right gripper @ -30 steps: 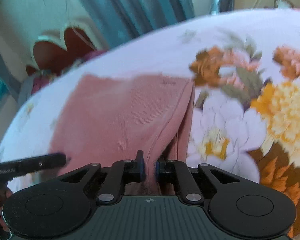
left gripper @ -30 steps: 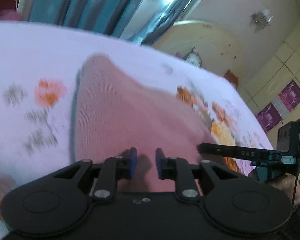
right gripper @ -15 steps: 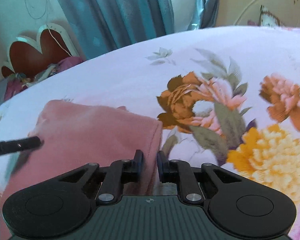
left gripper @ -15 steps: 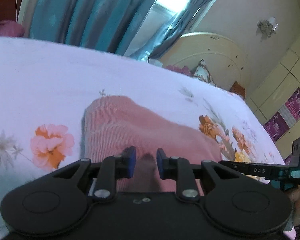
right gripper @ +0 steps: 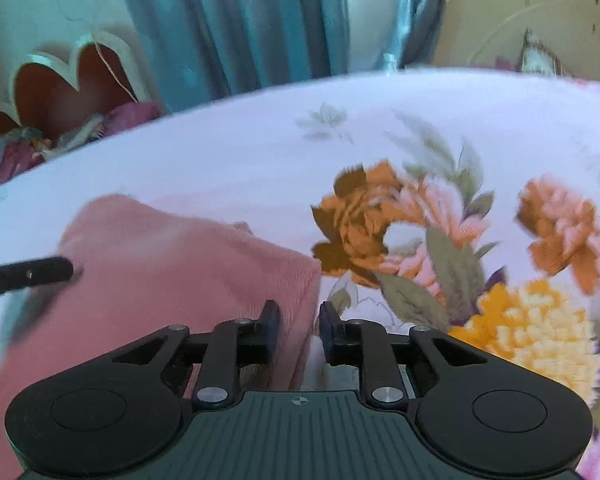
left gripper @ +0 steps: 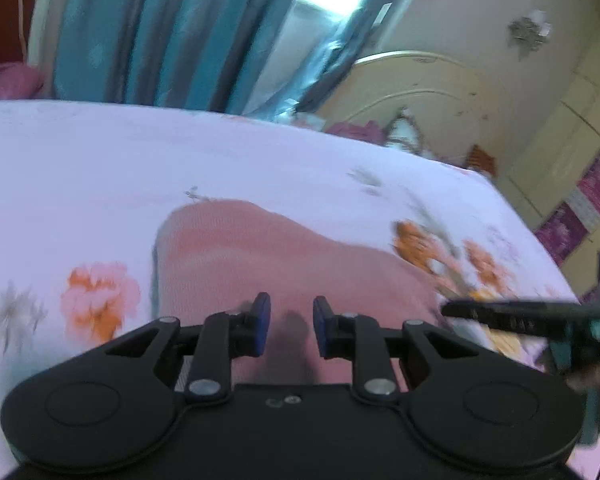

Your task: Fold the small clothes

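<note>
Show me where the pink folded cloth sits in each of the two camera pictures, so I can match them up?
Left wrist view: the pink cloth lies centre, just beyond the left gripper.
Right wrist view: the same cloth fills the lower left, its right edge between the fingers of the right gripper.
Shared landmark: the teal curtains behind the bed.

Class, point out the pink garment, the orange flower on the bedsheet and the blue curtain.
pink garment (right gripper: pixel 188 264), right wrist view, middle of the cloth
orange flower (right gripper: pixel 360 216), right wrist view, its petals
blue curtain (left gripper: pixel 160 28), left wrist view, a fold
</note>
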Tool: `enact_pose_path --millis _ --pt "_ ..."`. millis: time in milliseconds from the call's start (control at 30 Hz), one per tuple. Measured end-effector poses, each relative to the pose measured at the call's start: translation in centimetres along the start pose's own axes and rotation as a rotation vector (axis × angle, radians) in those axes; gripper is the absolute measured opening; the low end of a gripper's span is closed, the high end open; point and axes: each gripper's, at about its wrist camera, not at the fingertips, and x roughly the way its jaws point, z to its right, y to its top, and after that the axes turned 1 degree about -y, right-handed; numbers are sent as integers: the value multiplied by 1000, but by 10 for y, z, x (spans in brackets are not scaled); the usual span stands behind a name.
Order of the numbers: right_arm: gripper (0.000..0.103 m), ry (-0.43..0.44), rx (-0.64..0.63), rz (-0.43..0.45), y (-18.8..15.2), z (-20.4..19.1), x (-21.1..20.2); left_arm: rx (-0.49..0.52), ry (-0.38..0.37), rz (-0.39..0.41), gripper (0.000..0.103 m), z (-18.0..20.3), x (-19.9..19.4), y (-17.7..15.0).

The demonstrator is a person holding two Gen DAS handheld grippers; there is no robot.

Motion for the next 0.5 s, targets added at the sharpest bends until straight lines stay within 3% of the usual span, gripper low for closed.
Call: enact_pose_path --millis 167,267,400,433,500 --pt "21 95 -56 12 -25 -14 -47 17 -17 21 22 17 -55 -54" --pt "21 170 -92 1 -48 -30 -65 -8 -28 -10 22 17 -58 -79" --pt "20 68 -254 -69 -86 -50 -50 -32 -9 -6 22 16 -54 -88" --pt "9 48 -260 -50 -93 -46 -48 -11 6 -14 22 21 -52 -88" --pt "0 30 -186 -41 -89 -41 -49 9 31 -20 22 27 -54 -85"
